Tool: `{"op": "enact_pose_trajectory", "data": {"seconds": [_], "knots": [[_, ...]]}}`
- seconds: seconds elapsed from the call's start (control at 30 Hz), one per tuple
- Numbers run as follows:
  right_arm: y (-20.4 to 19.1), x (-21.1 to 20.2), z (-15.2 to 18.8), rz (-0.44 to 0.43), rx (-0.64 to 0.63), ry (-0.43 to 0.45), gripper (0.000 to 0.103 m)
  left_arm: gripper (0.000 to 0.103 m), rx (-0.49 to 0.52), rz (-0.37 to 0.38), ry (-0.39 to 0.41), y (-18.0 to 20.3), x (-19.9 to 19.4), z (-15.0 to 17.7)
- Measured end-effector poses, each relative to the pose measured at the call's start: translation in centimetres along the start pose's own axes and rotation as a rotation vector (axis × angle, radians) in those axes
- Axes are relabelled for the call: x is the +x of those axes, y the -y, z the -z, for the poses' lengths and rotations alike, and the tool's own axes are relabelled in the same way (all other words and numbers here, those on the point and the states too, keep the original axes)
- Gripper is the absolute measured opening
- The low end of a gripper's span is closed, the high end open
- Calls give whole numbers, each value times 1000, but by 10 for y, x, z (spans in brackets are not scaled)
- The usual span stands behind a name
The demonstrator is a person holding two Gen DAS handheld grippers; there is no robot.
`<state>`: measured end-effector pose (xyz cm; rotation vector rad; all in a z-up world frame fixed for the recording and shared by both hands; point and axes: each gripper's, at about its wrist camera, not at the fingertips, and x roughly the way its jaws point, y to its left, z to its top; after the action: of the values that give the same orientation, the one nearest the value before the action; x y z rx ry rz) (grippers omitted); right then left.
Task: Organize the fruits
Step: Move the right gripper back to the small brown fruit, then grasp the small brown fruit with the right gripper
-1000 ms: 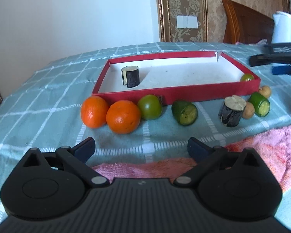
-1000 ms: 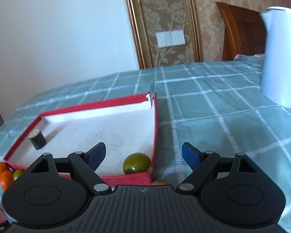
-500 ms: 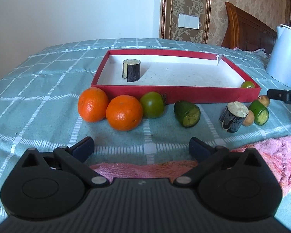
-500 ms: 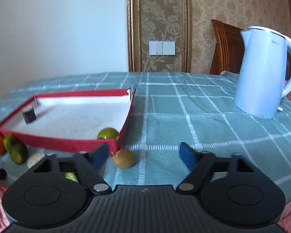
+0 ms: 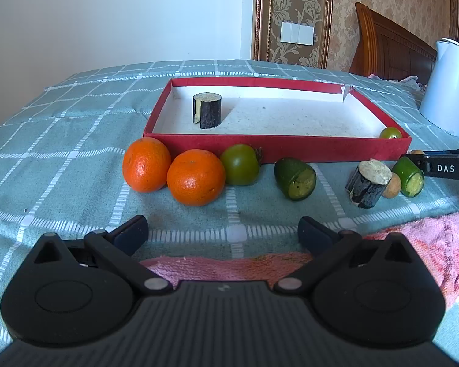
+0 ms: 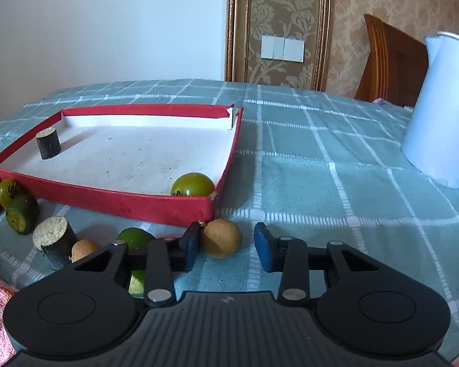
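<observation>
Right gripper (image 6: 226,249) low centre, jaws closing around tan round fruit (image 6: 222,238), left pad touching, right pad apart, left gripper (image 5: 222,234) spread over bare cloth, red tray (image 6: 137,197) behind, green tomato (image 6: 192,184) in its near-right corner.

Right gripper (image 6: 226,246) jaws closing around a tan round fruit (image 6: 222,238) beside the red tray (image 6: 131,197), left pad touching it, green tomato (image 6: 192,184) in the tray corner, white kettle (image 6: 437,107) at right.
</observation>
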<state>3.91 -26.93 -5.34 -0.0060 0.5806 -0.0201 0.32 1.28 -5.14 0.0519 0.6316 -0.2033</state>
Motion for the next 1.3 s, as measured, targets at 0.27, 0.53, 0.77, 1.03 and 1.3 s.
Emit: {"op": "enact_pose_trajectory", "data": {"seconds": [0.27, 0.53, 0.77, 1.03, 1.3], "knots": [[4, -4, 1, -10, 40, 7, 34, 103, -1, 0, 0, 0, 0, 0], [-5, -24, -4, 12, 23, 104, 23, 103, -1, 0, 0, 0, 0, 0], [-16, -31, -9, 11, -13, 151, 19, 103, 0, 0, 0, 0, 0, 0], [-5, -29, -6, 16, 3, 109, 17, 103, -1, 3, 0, 1, 0, -1], [-1, -17, -2, -17, 23, 60, 52, 103, 0, 2, -1, 1, 0, -1]]}}
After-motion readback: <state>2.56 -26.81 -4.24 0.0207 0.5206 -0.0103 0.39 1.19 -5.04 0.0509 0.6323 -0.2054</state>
